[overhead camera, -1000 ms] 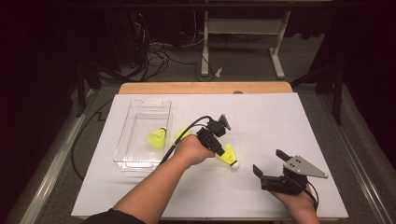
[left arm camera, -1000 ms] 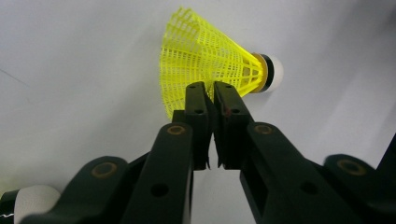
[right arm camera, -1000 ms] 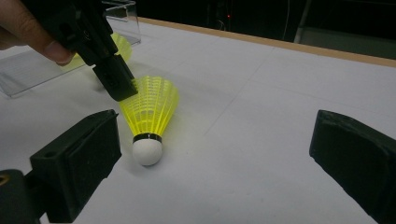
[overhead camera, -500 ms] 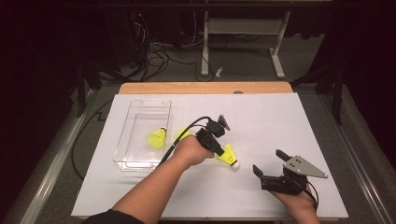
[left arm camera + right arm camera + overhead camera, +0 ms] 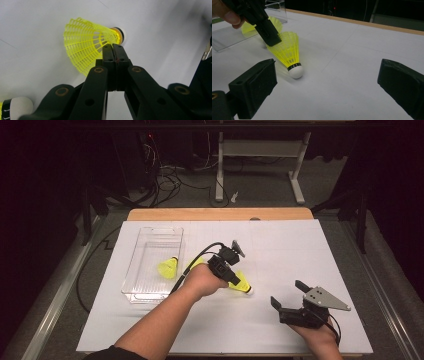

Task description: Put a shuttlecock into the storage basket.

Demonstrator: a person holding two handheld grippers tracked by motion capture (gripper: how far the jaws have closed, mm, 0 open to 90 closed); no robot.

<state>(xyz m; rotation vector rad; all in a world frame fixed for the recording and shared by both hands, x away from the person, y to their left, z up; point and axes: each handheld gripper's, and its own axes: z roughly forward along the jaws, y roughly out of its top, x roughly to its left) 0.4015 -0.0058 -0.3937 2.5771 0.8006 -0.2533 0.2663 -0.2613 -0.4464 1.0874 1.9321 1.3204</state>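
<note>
Your left gripper (image 5: 235, 279) sits about mid-table on the white sheet (image 5: 280, 245), and its jaws are pressed together with no gap. In the left gripper view the tips (image 5: 115, 53) pinch the edge of the yellow mesh skirt of a shuttlecock (image 5: 87, 47), just below its cork. In the right gripper view that same shuttlecock (image 5: 287, 52) lies tilted, white cork tip down on the sheet, with the black jaws of the left gripper (image 5: 270, 37) clamped on the upper part of the skirt. From the high view the shuttlecock (image 5: 242, 284) pokes out to the right of your left hand (image 5: 202, 281), cork end pointing toward your right gripper.

Your right gripper (image 5: 289, 299) rests near the front right of the table with its jaws spread wide, nothing between them. In its own view the two pads (image 5: 254, 86) frame the held shuttlecock from a little way off, not touching it.

The clear plastic bin (image 5: 131, 292) sits left of your left hand, long side running away from you. A second yellow shuttlecock (image 5: 168, 268) lies inside it, toward the right wall. A third one (image 5: 196, 264) shows as a bit of yellow just past your left hand, outside the bin; its cork (image 5: 17, 107) peeks into the bottom left corner of the left gripper view.
</note>
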